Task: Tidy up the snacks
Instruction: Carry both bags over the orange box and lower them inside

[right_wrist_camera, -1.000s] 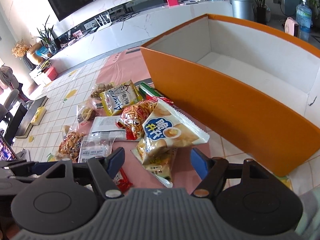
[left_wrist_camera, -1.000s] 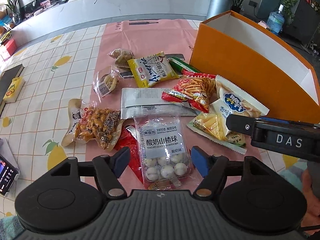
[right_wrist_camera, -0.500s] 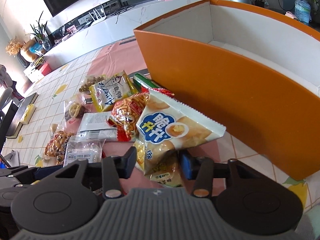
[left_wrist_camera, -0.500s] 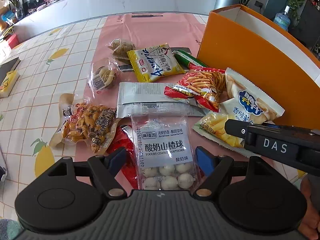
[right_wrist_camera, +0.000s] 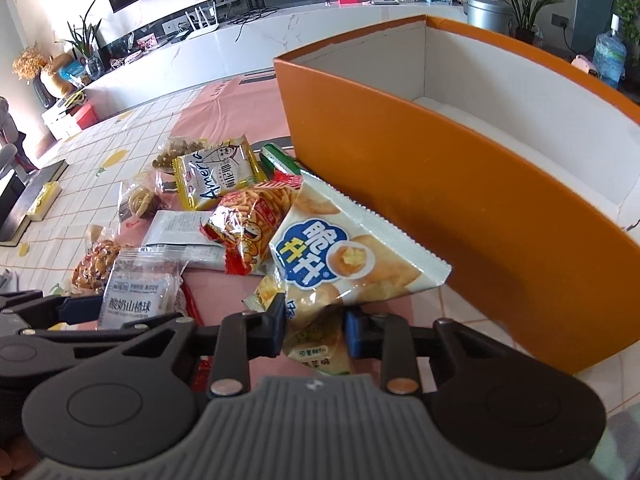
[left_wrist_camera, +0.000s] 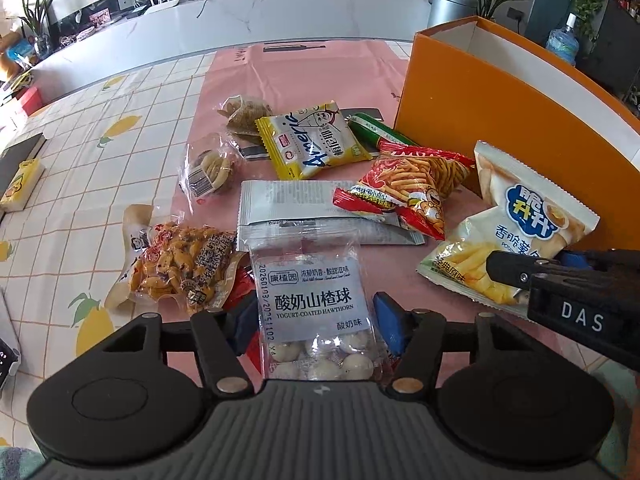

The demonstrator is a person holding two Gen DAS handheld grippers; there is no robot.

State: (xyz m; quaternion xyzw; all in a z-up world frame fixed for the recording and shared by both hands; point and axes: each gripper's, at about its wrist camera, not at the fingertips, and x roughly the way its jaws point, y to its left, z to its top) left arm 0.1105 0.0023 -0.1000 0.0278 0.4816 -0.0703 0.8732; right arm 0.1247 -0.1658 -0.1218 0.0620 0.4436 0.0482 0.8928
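Observation:
My left gripper (left_wrist_camera: 314,322) has its jaws closed in around a clear bag of yogurt-coated hawthorn balls (left_wrist_camera: 312,304), which still lies on the pink mat. My right gripper (right_wrist_camera: 314,328) is shut on the lower end of a white-and-blue potato chip bag (right_wrist_camera: 344,256), tilted up over a yellow chip bag (right_wrist_camera: 316,344). The chip bag also shows in the left wrist view (left_wrist_camera: 528,208). An open orange box (right_wrist_camera: 460,184) with a white inside stands to the right.
Loose snacks lie on the mat: a red stick-snack bag (left_wrist_camera: 412,188), a yellow packet (left_wrist_camera: 312,140), a silver packet (left_wrist_camera: 296,204), an orange nut pack (left_wrist_camera: 180,264), a green stick (left_wrist_camera: 376,132) and cookie packs (left_wrist_camera: 208,168). The box wall (left_wrist_camera: 500,120) is close on the right.
My right gripper moved in and closed on the chip bag, tilting it up. My left gripper moved forward over the hawthorn bag and its jaws narrowed onto it.

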